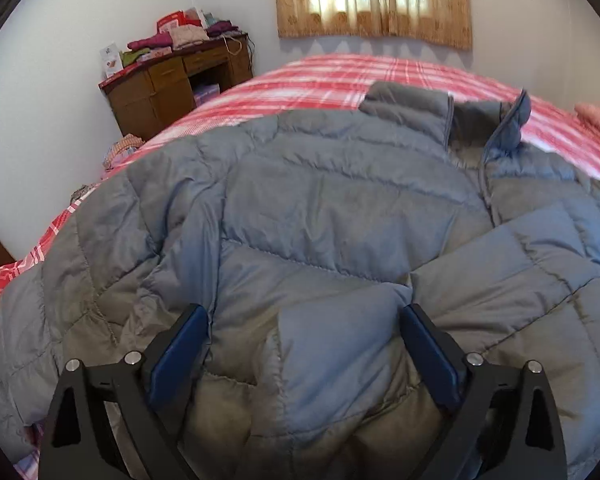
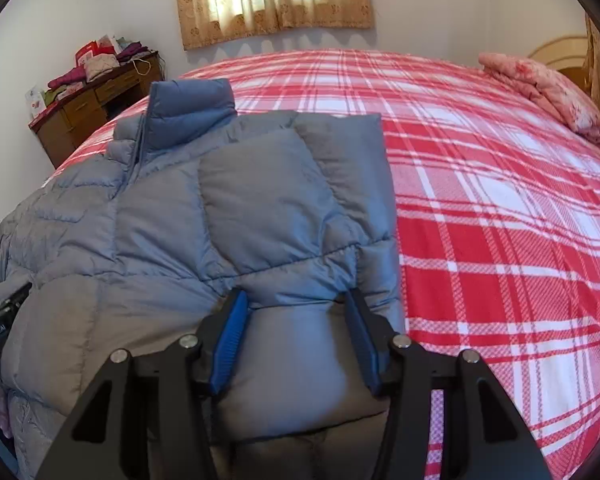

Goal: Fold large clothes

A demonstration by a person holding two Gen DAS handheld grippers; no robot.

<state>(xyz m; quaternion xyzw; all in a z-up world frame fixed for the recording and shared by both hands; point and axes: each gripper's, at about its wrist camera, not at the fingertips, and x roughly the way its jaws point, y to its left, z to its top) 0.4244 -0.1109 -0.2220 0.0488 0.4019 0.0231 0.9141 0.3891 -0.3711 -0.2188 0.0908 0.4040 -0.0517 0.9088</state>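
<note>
Spread across the near side of the bed (image 2: 500, 200), over its red plaid cover: a grey-blue quilted puffer jacket (image 1: 320, 208), collar (image 1: 408, 108) towards the far wall, both sleeves already laid in over the body. Probably light for its bulk, soft and springy with trapped air, so likely to puff back open after each fold unless pressed flat. Smooth, slightly shiny shell; judged slippery, with a thin pinch of a single layer apt to slide out. Better held at the hem corners or along a stitched seam, with all layers taken together. Left tool (image 1: 304, 316) spread wide, over the lower part of the jacket, fabric bulging up between its blue pads (image 1: 180, 356); hard to say whether these touch the cloth, and no squeeze visible. Right tool (image 2: 296, 300) about half open at the jacket's right edge, a padded fold of the lower part between its pads; full clamping not certain from this view.
</note>
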